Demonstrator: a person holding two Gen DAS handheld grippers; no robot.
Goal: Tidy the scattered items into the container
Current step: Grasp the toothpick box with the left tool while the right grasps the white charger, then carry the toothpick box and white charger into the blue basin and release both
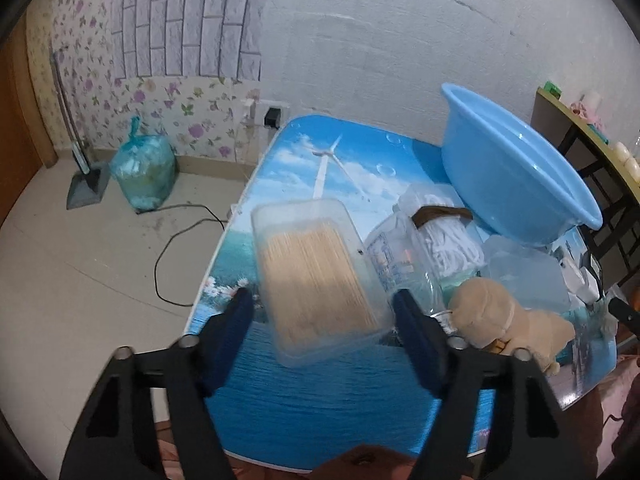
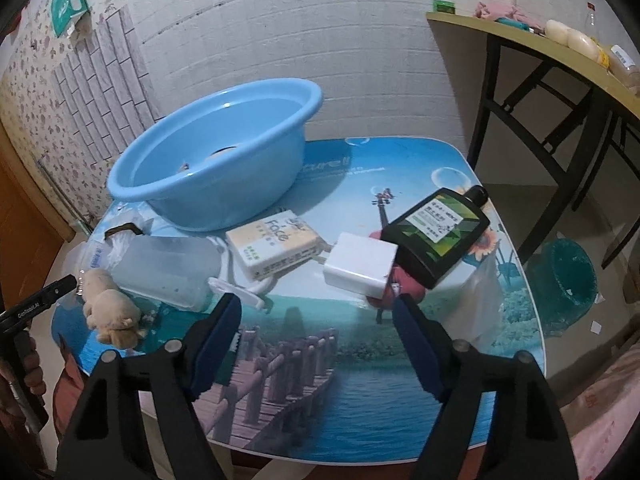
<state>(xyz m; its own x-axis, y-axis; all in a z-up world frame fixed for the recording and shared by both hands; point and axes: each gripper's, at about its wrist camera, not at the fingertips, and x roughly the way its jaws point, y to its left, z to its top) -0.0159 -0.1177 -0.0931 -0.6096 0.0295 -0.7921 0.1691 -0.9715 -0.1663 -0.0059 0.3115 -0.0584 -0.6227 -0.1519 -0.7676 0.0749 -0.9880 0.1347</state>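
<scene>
The light blue basin point(image 1: 512, 172) point(image 2: 216, 160) stands at the back of the low picture-printed table point(image 1: 320, 392). My left gripper point(image 1: 322, 302) is open, its pads on either side of a clear box of wooden sticks point(image 1: 316, 276) that lies on the table, with narrow gaps. My right gripper point(image 2: 318, 304) is open just short of a white charger block point(image 2: 360, 268). Around it lie a black bottle point(image 2: 436, 236), a tissue pack point(image 2: 272, 248), a clear bottle point(image 2: 168, 268) and a beige plush toy point(image 2: 110, 308) point(image 1: 500, 312).
A bagged white bundle point(image 1: 448, 240) lies in front of the basin. On the floor to the left are a tied rubbish bag point(image 1: 144, 176), a dustpan point(image 1: 86, 184) and a black cable point(image 1: 180, 240). A taller side table point(image 2: 560, 52) and a green bin point(image 2: 568, 276) stand to the right.
</scene>
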